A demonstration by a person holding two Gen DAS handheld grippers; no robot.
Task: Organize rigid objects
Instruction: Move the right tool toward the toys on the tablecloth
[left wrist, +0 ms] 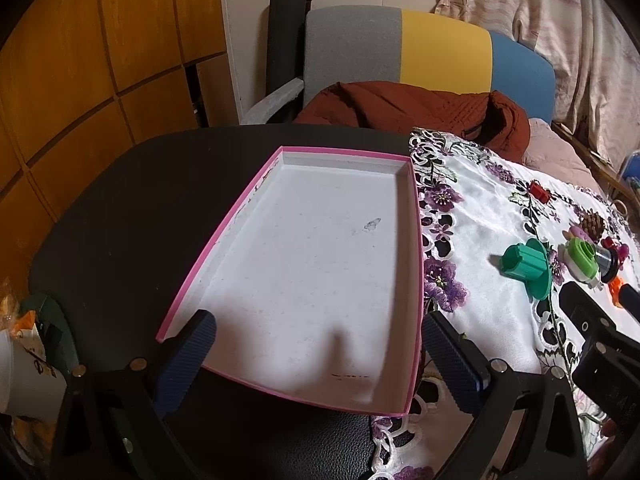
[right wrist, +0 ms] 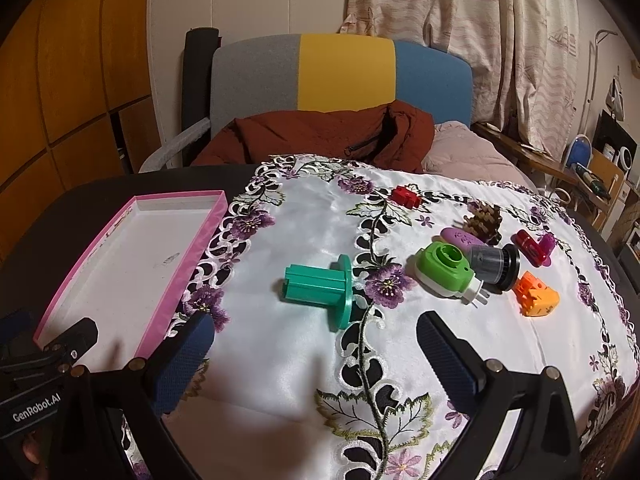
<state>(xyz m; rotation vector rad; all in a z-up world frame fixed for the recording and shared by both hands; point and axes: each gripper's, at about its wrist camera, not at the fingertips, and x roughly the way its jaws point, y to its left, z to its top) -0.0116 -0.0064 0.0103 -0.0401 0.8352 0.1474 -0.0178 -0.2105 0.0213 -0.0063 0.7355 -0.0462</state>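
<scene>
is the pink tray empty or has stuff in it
Empty: the pink tray shows only its bare white floor with a few scuffs; the toys all lie on the embroidered cloth.

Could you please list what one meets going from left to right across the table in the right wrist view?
Pink-rimmed tray → teal spool → red block → green plug-in device → orange toy.

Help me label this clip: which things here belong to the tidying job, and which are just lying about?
Job: pink tray, teal spool, green plug, orange toy, red block, pine cone, black cylinder, left gripper and right gripper, both open.

Lying about: jacket, chair, curtain, tablecloth.
</scene>
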